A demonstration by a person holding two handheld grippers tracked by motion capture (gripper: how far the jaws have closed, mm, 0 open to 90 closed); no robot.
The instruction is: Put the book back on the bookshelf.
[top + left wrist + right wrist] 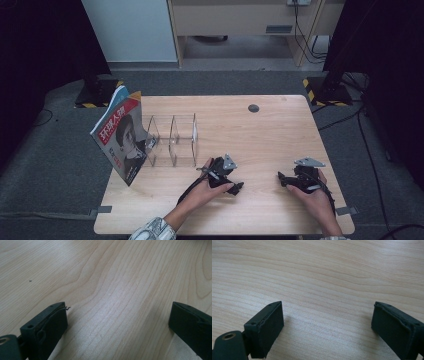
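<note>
A magazine [121,134] with a red cover leans upright against the left end of a clear acrylic divider rack [172,139] on the wooden table [260,135]. Right of the rack, near the table's front, a hand holds my left gripper [239,187]. In the left gripper view its jaws stand wide apart, and my left gripper [117,320] is open with bare wood between them. Farther right, the other hand holds my right gripper [281,178]. My right gripper [327,320] is open as well, low over bare wood, holding nothing.
A small dark round hole [253,108] sits near the table's far edge. Black stand bases with yellow-black tape [326,91] rest on the grey floor at the table's far corners, with cables trailing right. A wooden cabinet [240,20] stands beyond.
</note>
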